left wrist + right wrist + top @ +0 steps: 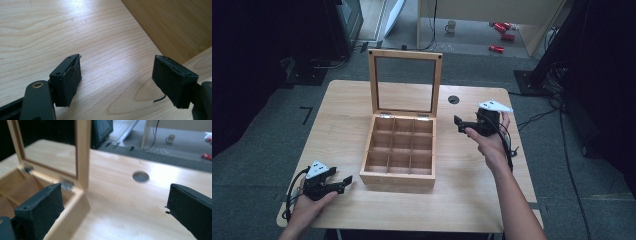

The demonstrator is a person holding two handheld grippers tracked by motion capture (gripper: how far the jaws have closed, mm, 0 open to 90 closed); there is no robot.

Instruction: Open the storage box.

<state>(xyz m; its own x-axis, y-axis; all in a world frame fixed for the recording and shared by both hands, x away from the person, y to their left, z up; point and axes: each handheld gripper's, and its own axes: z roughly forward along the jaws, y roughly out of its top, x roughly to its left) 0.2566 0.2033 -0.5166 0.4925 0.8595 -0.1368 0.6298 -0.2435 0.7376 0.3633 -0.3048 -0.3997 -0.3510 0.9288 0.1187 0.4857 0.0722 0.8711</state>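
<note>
A wooden box (399, 172) with several empty compartments stands in the middle of the table, its glass-paned lid (405, 82) raised upright at the back. My left gripper (343, 181) rests near the table's front left corner, pointing at the box's front left corner, open and empty. In the left gripper view its jaws stand wide apart (116, 75) over bare wood, with the box wall (175, 22) ahead at the right. My right gripper (458, 123) hovers just right of the box's back right corner, open and empty. The right gripper view shows the lid frame (82, 150) and box corner (75, 205) close ahead.
The light wooden table (472, 190) has a round cable hole (454, 99) behind the right gripper. On the floor beyond lie a mug (451, 26), red cans (501, 31), cables and dark stands at both sides.
</note>
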